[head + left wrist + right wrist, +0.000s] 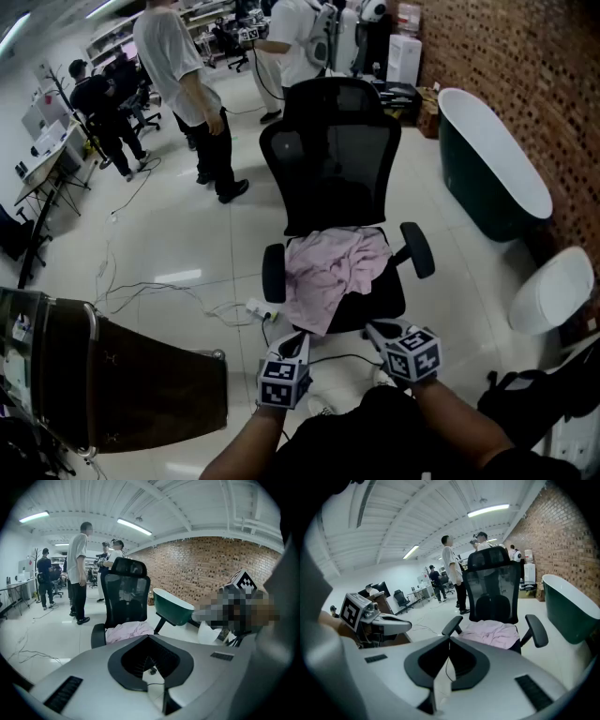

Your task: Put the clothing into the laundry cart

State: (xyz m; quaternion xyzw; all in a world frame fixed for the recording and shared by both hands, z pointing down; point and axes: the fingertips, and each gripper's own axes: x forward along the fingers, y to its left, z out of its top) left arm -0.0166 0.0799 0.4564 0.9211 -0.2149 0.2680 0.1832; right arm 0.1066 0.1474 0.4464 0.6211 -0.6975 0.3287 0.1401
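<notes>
Left gripper [296, 343] and right gripper [379, 330]: jaws together on both, nothing held, side by side. Pink clothing [333, 270] lies straight ahead on the chair [330, 150] seat, with its hem drooping over the front edge nearer the left gripper. Laundry cart [141, 375] stands off to the left.
</notes>
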